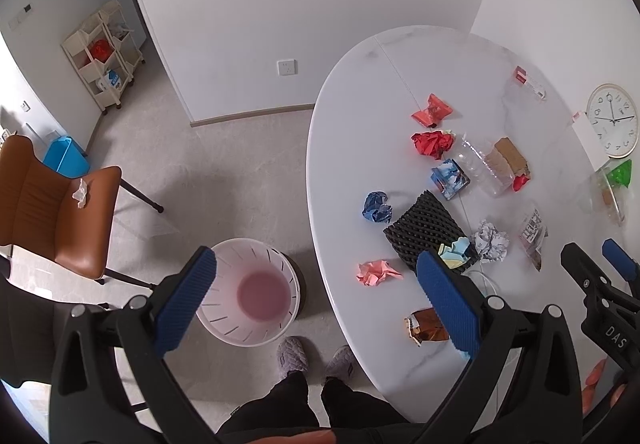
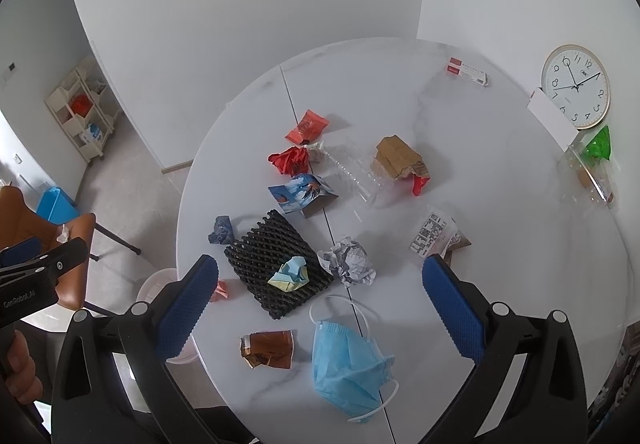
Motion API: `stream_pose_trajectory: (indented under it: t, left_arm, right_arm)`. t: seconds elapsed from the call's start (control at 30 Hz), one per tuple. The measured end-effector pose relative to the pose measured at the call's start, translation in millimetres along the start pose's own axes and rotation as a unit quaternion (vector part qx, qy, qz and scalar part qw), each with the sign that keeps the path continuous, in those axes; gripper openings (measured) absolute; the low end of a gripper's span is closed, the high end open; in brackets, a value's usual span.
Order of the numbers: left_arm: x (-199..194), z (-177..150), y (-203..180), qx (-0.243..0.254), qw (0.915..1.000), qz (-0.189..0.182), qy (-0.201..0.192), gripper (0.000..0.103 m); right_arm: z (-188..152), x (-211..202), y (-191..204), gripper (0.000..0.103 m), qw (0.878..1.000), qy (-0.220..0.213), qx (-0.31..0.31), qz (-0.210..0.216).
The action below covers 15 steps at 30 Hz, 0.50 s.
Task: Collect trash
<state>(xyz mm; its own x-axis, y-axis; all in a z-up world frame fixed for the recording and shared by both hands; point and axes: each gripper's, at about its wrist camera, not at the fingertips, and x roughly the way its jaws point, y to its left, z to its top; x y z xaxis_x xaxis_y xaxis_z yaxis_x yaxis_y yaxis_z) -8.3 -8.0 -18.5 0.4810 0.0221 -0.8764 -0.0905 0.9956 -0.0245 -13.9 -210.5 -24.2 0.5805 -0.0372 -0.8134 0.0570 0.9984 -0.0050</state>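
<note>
both grippers – left gripper (image 1: 316, 296) and right gripper (image 2: 320, 300) – have jaws wide apart and hold nothing, the blue mask (image 2: 348, 368) lies on the bench (image 2: 500, 204) at 6 o'clock, the pink bin (image 1: 256, 296) on the floor.

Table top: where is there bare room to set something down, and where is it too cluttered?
Bare marble on the table lies between the cardboard scrap, the clock and the printed wrapper, and at the far edge behind the red wrapper. Crowded: the middle, from the clear bottle to the black foam mat and face mask.
</note>
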Motion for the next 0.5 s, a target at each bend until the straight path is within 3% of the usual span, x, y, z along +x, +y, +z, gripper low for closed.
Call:
stream_pose_trajectory:
  t: [0.5]
  left_arm:
    - [7.5,8.6,8.5,-0.007,0.9999,0.008,0.008,0.096]
  right_arm:
    - [3.1,5.7,13.3,0.101,1.000,0.003,-0.011,0.010]
